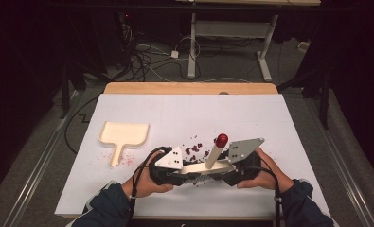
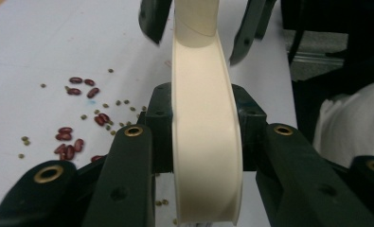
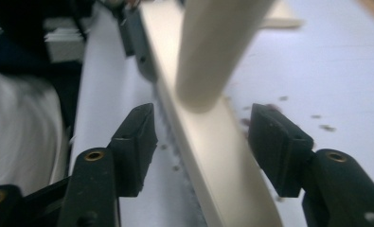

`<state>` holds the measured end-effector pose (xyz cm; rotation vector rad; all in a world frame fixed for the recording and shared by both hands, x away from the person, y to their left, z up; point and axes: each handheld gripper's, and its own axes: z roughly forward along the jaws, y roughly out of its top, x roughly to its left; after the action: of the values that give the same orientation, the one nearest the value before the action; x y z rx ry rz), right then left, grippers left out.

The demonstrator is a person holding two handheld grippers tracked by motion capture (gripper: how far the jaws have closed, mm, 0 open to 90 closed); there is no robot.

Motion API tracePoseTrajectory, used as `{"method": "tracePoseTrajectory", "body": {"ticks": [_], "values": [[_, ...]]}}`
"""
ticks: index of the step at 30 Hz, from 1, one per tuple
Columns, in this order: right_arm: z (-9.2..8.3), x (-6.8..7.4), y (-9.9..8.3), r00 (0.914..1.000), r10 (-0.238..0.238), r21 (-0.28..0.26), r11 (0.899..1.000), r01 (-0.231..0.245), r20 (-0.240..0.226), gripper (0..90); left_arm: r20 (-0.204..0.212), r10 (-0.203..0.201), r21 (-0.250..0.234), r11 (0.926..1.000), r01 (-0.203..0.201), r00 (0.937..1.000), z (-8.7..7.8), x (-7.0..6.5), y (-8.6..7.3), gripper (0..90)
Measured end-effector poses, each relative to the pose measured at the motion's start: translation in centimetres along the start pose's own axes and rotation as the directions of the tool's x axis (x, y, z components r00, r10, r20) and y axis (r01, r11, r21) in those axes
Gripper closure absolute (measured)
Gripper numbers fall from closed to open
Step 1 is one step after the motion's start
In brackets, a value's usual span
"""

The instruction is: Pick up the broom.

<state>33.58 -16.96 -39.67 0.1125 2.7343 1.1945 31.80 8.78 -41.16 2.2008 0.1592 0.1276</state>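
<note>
R claw point(image 3: 201, 149) open, straddling cream brush head point(image 3: 222, 156), handle point(image 3: 218, 47) above

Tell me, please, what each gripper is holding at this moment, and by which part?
The left gripper clamps the cream brush head across its back, near one end. The right gripper holds nothing; its jaws stand open around the other end.

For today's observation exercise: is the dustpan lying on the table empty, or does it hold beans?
Empty. In the high view the dustpan shows a bare pale tray, and the red beans lie scattered on the white table beside it.
</note>
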Motion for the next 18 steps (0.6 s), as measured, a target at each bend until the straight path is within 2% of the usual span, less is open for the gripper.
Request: {"method": "tracePoseTrajectory", "body": {"ticks": [2, 3, 5, 6, 7, 9, 10, 11, 12, 13, 15, 16, 18], "values": [[0.9, 0.2, -0.1, 0.9997, 0.003, 0.019, 1.0, -0.003, -0.023, 50.7, 0.013, 0.014, 0.002, 0.9999, -0.014, 0.9998, -0.1, -0.1, 0.0, 65.8], [1.4, 0.1, -0.1, 0.9988, -0.03, 0.009, 0.999, 0.03, -0.04, 53.7, 0.02, 0.012, -0.003, 0.9999, -0.012, 0.9997, -0.1, -0.1, 0.1, 65.8], [1.5, 0.2, -0.2, 0.9989, 0.01, -0.003, 1.0, -0.011, -0.046, 57.1, 0.024, 0.002, -0.017, 0.9999, -0.002, 0.9997, -0.3, 0.1, 0.0, 65.5], [1.5, 0.1, -0.3, 0.9979, 0.016, -0.017, 1.0, -0.017, -0.063, 59.1, 0.024, 0.002, -0.017, 0.9999, -0.002, 0.9997, -0.3, 0.1, 0.0, 64.9], [1.4, -0.1, -0.3, 0.9974, 0.019, -0.029, 0.999, -0.021, -0.07, 59.5, 0.026, -0.004, -0.044, 0.999, 0.006, 0.9997, -0.5, 0.1, 0.0, 64.4], [1.3, -0.1, -0.4, 0.9955, 0.022, -0.05, 0.998, -0.027, -0.092, 63.5, 0.026, -0.001, -0.049, 0.9988, 0.002, 0.9997, -0.6, 0.2, 0.1, 61.8], [1.3, -0.1, -0.4, 0.9955, 0.022, -0.05, 0.998, -0.027, -0.092, 63.5, 0.007, -0.006, -0.061, 0.9981, 0.006, 1.0, -0.7, 0.2, 0.1, 61.8], [1.2, 0.2, -0.2, 0.9961, 0.021, -0.05, 0.998, -0.025, -0.086, 67.4, -0.006, -0.022, -0.078, 0.9967, 0.022, 0.9997, -0.8, 0.3, 0.1, 53.5], [1.2, 0.2, -0.1, 0.9973, 0.016, -0.053, 0.998, -0.02, -0.071, 67.6, -0.021, -0.03, -0.085, 0.9959, 0.029, 0.9993, -0.9, 0.3, 0.1, 51.5], [1.1, 0.1, 0.0, 0.9981, 0.011, -0.055, 0.998, -0.014, -0.061, 67.6, -0.088, -0.023, -0.09, 0.9958, 0.015, 0.9958, -1.3, 0.3, 0.0, 49.0], [0.9, -0.2, 0.1, 0.9995, 0.005, -0.053, 0.999, -0.006, -0.033, 67.6, -0.164, -0.052, -0.113, 0.993, 0.033, 0.9851, -1.9, 0.3, -0.1, 37.9], [0.8, -0.2, 0.1, 0.9996, 0.022, -0.046, 0.999, -0.023, -0.019, 67.6, -0.207, -0.067, -0.121, 0.9918, 0.042, 0.9761, -2.2, 0.2, -0.3, 32.4], [0.4, -0.5, 0.0, 0.999, 0.044, -0.049, 0.998, -0.043, 0.01, 67.6, -0.27, -0.08, -0.134, 0.99, 0.044, 0.9595, -2.9, 0.2, -0.7, 27.3]]}}
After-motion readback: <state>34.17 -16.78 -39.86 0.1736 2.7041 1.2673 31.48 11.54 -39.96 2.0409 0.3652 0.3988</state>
